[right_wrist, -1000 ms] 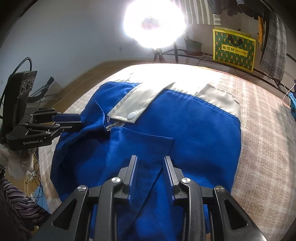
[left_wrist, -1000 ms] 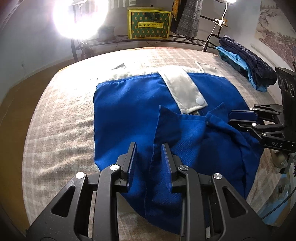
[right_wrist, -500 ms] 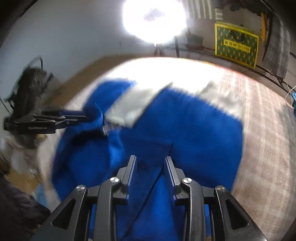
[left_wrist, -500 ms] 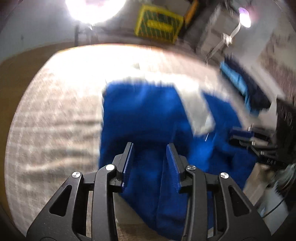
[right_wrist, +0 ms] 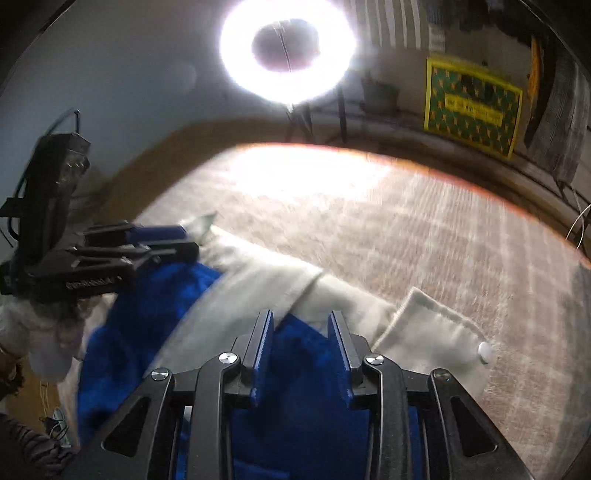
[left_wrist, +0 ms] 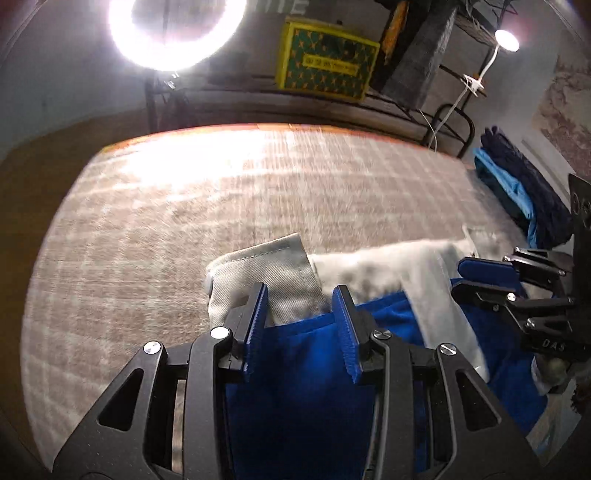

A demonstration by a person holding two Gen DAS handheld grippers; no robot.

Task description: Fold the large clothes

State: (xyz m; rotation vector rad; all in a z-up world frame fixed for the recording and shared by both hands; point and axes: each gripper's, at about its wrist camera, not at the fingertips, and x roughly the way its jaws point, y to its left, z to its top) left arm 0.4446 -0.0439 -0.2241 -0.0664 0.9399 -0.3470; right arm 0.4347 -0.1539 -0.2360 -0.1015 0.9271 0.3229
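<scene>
A blue garment (left_wrist: pixel 295 387) with white trim lies on the bed. My left gripper (left_wrist: pixel 301 290) hangs over its far edge with the jaws apart. Blue cloth shows in the gap, and the pads do not pinch it. Just past the left tips lies a white flap (left_wrist: pixel 266 269). My right gripper (right_wrist: pixel 301 315) is open in the same way over the blue garment (right_wrist: pixel 155 314), and a white cuff with a snap (right_wrist: pixel 436 343) lies to its right. Each view shows the other tool beside it: right gripper (left_wrist: pixel 458 275), left gripper (right_wrist: pixel 190 240).
The checked bed cover (left_wrist: pixel 221 203) stretches ahead of both tools. Folded blue clothes (left_wrist: pixel 517 192) are stacked at the far right of the bed. Behind the bed are a ring light (left_wrist: pixel 173 29), a metal rack and a yellow-green box (left_wrist: pixel 325 70).
Both grippers have travelled forward over the garment, from its near blue part to the white-trimmed far edge. The left jaws stand wider than a second ago.
</scene>
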